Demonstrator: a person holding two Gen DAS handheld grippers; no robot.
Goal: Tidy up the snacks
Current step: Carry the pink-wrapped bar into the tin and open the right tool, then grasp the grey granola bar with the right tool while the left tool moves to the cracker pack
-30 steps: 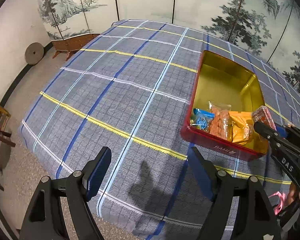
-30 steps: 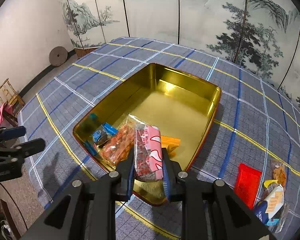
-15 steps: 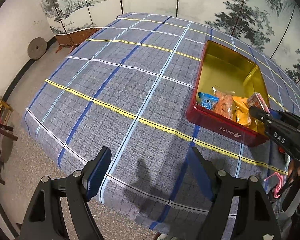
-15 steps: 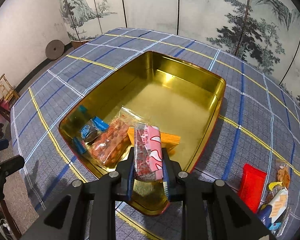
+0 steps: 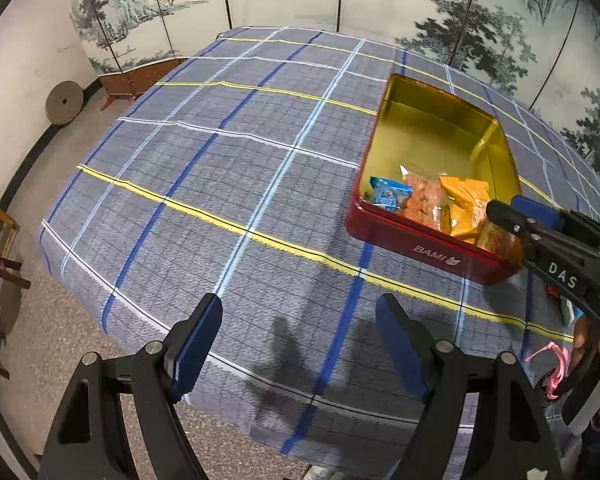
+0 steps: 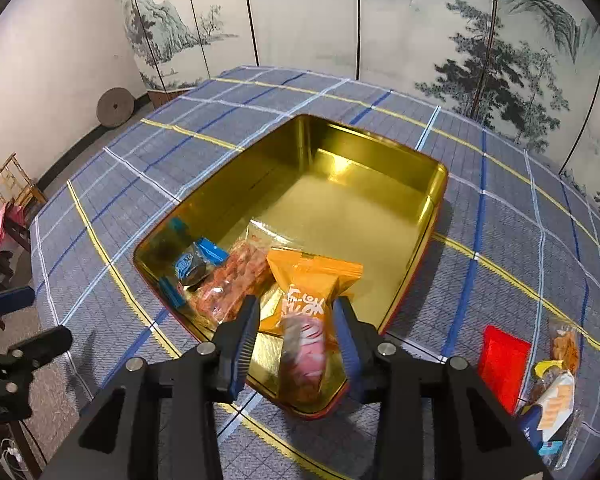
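R gripper (image 6: 294, 330): we see jaws opening; pink snack pack (image 6: 304, 354) between them, blurred, pads look clear of it.
L gripper (image 5: 300, 344): spread wide, nothing in it, over cloth at lower centre.
Pack: long axis runs up-frame, over tin's near corner.
Tin (image 6: 380, 152): gold inside, red outside, mid-frame.
Surface: blue plaid cloth (image 5: 220, 160).
Room: painted screen (image 6: 420, 32) along top.

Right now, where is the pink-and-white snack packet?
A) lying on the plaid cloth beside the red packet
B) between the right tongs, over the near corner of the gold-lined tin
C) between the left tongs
B: the pink-and-white snack packet sits blurred between the opening right tongs, pads clear of it, inside the gold-lined tin.
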